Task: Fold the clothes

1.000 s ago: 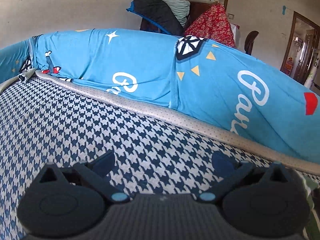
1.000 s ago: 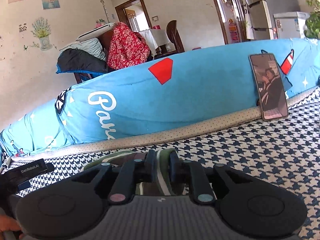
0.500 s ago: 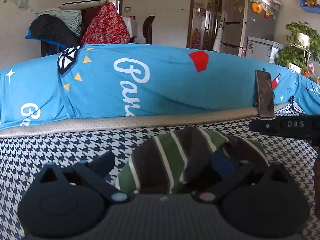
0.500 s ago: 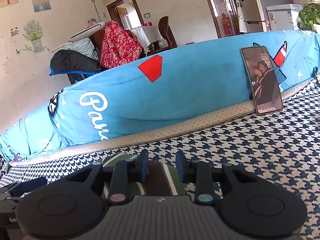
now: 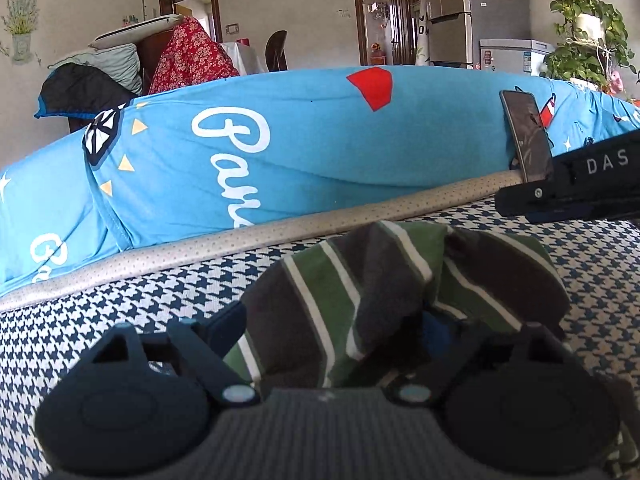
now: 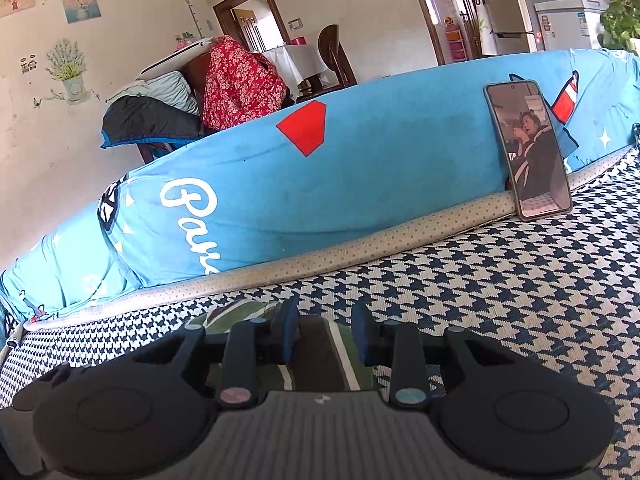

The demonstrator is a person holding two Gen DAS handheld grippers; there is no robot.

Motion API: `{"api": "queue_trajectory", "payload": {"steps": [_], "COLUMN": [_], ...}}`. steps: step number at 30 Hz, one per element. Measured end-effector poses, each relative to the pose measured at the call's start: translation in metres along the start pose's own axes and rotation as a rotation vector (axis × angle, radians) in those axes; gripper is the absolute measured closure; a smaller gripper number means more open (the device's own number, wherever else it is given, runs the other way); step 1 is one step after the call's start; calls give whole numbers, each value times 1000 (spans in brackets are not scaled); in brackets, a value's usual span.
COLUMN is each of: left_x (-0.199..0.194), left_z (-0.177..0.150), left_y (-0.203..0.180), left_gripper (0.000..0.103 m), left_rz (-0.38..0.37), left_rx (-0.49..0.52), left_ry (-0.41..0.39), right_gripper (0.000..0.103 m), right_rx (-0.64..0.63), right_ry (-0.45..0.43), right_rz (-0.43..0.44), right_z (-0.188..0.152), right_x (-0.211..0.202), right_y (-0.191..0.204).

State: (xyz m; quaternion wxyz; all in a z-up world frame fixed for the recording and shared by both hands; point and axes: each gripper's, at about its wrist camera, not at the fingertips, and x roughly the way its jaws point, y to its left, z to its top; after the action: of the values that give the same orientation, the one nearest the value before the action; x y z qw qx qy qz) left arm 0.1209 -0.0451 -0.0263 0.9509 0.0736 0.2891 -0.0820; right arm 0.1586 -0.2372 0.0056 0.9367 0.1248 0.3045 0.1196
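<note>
While the striped garment [image 5: 384,292] lies bunched, not flat, on the houndstooth cover [image 6: 520,300] near its far edge, folding looks unfinished; left gripper [image 5: 332,326] spread wide around it, right gripper [image 6: 325,334] parted above it.

Soft cloth, matt plastic

Green-and-grey striped knit garment [image 5: 360,288] on woven houndstooth bed cover [image 6: 520,300]; glossy glass-fronted phone [image 6: 528,152]; matt black plastic hand-held gripper [image 6: 324,332].
</note>
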Motion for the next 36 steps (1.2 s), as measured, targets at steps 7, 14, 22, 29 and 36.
{"api": "queue_trajectory", "payload": {"steps": [7,14,22,29,36], "left_x": [9,22,17,8,-15], "left_z": [-1,0,3,4,23], "left_y": [14,64,131,155,129], "left_gripper": [64,64,62,45,19], "left_rz": [90,199,347,362,274], "left_rx": [-38,-186,-389,-504,-463], "left_ry": [-28,-17,3,3,-94], "right_gripper": [70,52,40,54,80], "right_rx": [-74,-217,-414,-303,-286], "right_ry": [67,151,182,176,159], "right_rz": [40,107,68,58,57], "right_z": [-4,-22,-44,-34,-31], "right_x": [7,16,35,40,40], "right_y": [5,29,56,45,43]}}
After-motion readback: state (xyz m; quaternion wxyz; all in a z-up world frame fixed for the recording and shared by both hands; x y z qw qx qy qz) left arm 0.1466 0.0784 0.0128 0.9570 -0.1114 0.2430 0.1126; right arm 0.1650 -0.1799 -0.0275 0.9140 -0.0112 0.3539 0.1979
